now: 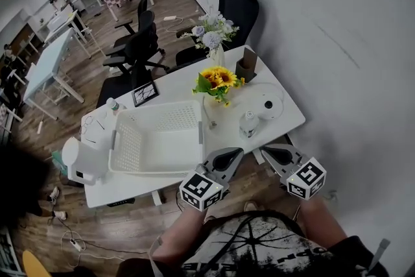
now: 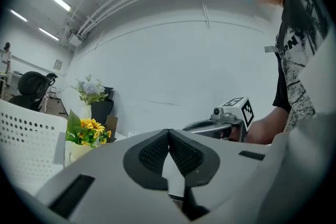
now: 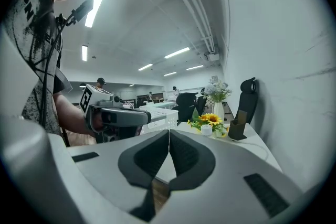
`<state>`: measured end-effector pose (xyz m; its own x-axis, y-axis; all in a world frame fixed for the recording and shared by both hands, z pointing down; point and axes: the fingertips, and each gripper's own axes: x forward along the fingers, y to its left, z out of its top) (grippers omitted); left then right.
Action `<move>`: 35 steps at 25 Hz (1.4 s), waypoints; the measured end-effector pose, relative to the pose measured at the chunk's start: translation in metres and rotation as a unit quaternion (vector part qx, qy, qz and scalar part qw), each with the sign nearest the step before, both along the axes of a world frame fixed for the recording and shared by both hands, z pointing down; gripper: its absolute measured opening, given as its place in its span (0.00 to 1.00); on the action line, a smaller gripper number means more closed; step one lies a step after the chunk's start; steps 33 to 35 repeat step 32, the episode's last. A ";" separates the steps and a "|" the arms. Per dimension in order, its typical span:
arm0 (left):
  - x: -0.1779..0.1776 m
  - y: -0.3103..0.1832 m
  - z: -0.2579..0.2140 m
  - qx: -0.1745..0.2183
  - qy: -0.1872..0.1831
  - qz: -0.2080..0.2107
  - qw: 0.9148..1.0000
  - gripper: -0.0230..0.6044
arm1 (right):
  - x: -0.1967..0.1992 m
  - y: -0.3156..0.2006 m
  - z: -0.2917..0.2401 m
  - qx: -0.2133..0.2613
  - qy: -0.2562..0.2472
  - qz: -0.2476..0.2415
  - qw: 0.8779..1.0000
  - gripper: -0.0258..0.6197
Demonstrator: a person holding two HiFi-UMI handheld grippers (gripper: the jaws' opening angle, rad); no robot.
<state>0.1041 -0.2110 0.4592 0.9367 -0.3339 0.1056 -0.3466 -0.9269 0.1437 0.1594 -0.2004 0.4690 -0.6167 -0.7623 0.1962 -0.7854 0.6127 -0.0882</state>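
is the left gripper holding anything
No, the left gripper has its jaws closed against each other with nothing between them.

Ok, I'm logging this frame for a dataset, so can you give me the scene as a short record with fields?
setting: office, white table, black chairs behind it
left tongs: shut, empty, at the table's near edge
right tongs: shut, empty, beside the left tongs at the same edge
on the table: empty basket, sunflowers, pale flowers, bottle
nearest the tongs: bottle, untouched
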 end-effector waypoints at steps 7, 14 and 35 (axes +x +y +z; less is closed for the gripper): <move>-0.006 -0.005 -0.003 0.008 -0.012 -0.005 1.000 0.05 | -0.004 -0.001 -0.002 -0.001 0.008 0.001 1.000 0.07; -0.006 -0.008 0.002 0.001 -0.015 -0.005 1.000 0.05 | -0.004 -0.005 -0.001 -0.001 0.014 -0.001 1.000 0.07; -0.006 -0.013 0.005 -0.007 -0.014 -0.014 1.000 0.05 | 0.002 -0.005 -0.007 0.008 0.012 0.001 1.000 0.07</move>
